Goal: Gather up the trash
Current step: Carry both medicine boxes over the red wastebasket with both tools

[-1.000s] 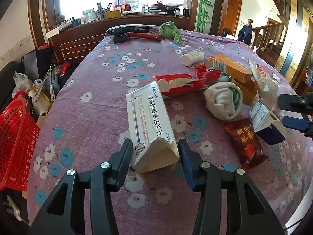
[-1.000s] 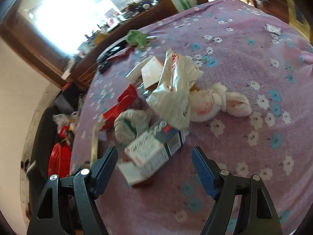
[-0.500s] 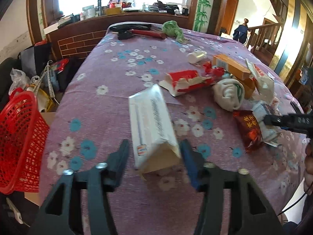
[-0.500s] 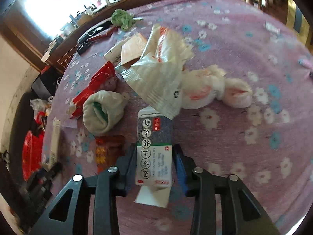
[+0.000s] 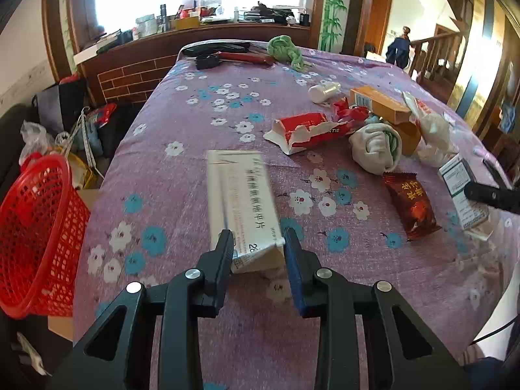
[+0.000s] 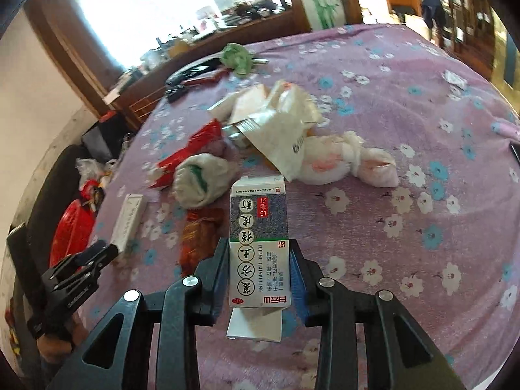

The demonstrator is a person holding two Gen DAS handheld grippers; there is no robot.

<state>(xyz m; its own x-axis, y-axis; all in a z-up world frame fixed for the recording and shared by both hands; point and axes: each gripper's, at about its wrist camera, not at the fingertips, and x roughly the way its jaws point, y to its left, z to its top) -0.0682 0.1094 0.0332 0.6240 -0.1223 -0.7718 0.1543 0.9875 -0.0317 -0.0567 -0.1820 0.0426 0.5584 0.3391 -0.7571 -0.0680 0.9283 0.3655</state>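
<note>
Left gripper, jaws just closed, clamps a white box; right gripper, at its 3 o'clock, clamps a grey box.

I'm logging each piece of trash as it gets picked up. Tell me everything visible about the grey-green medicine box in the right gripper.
The grey-green medicine box is a slim cardboard carton, its patterned face carrying white ovals with black Chinese characters, a red tag and a white band at each end. It points away from the camera, clamped by its long sides in the right gripper. Its near flap hangs open, with white paper sticking out. The far end looks lifted above the floral tablecloth.
</note>
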